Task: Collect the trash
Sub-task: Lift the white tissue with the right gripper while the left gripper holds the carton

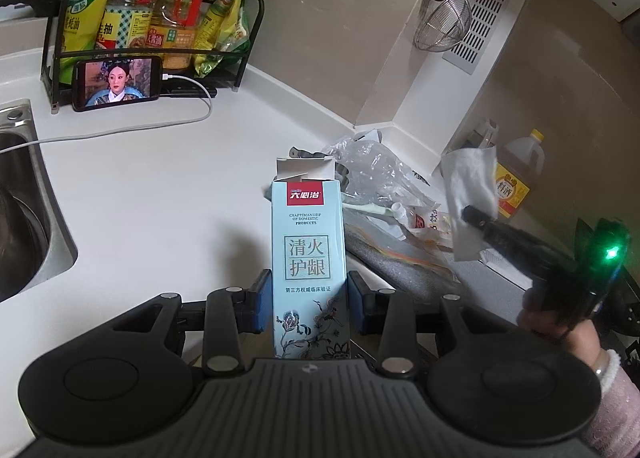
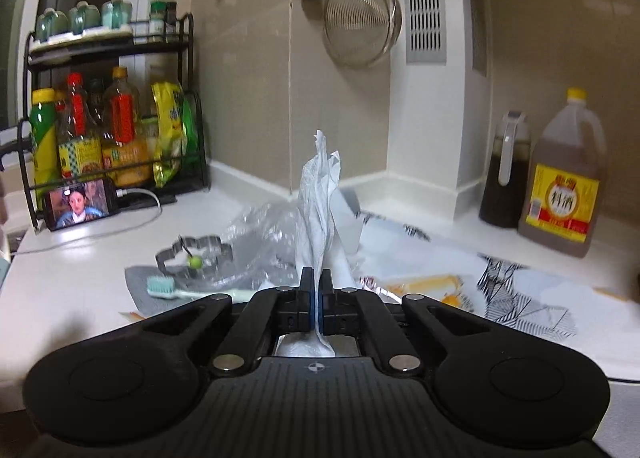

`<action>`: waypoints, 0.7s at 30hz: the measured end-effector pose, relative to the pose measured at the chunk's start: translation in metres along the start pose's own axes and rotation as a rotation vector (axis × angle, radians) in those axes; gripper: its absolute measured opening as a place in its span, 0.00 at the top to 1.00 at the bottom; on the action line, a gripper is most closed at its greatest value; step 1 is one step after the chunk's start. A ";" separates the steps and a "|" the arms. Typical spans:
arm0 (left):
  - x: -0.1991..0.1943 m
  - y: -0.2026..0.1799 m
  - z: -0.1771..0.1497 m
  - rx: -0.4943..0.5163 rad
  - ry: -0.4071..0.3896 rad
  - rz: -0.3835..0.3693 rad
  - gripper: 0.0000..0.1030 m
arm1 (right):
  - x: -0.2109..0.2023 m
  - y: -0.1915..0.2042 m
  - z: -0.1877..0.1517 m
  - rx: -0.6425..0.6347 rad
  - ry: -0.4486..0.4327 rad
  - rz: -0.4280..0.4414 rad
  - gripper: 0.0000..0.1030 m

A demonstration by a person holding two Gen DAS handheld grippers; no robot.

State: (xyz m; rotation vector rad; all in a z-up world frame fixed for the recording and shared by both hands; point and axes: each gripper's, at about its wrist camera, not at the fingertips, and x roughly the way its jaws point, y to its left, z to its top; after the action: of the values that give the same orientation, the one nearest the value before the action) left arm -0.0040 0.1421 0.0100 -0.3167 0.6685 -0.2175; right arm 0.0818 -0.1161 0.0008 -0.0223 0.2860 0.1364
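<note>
A white kitchen counter (image 1: 168, 185) is stretching out before me. My left gripper (image 1: 308, 298) is clamping the pale-blue toothpaste box (image 1: 307, 258) upright, while my right gripper (image 2: 316, 294) is pinching a white tissue (image 2: 318, 201) above the trash pile (image 2: 256, 242).

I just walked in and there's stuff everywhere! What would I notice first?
Probably the tall pale-blue box standing upright between the jaws of the left gripper, right in the middle of the left wrist view. Next, the crumpled white tissue pinched in the right gripper, sticking up over the pile of wrappers on the white counter. Far left, a phone glows with a show, leaning by the bottle rack.
</note>
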 end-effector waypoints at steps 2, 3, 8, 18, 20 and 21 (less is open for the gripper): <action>-0.001 -0.001 -0.001 0.000 0.002 -0.004 0.58 | -0.013 0.000 0.001 -0.007 -0.023 0.010 0.99; -0.002 -0.002 -0.002 0.002 0.000 -0.005 0.58 | -0.020 0.001 0.001 -0.017 -0.032 0.010 0.99; -0.011 -0.004 -0.008 0.010 -0.003 -0.012 0.58 | -0.059 0.009 -0.005 -0.068 -0.072 0.028 0.99; -0.028 -0.003 -0.035 0.032 0.023 -0.012 0.58 | -0.131 0.029 -0.034 -0.102 -0.025 0.126 0.99; -0.030 -0.003 -0.043 0.038 0.031 -0.009 0.58 | -0.141 0.033 -0.043 -0.104 -0.006 0.133 0.99; -0.031 -0.003 -0.047 0.039 0.036 -0.006 0.58 | -0.145 0.035 -0.048 -0.108 0.006 0.138 0.98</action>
State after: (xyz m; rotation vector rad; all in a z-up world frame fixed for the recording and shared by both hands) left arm -0.0577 0.1387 -0.0061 -0.2781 0.6977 -0.2417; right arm -0.0741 -0.1023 -0.0041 -0.1100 0.2859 0.2889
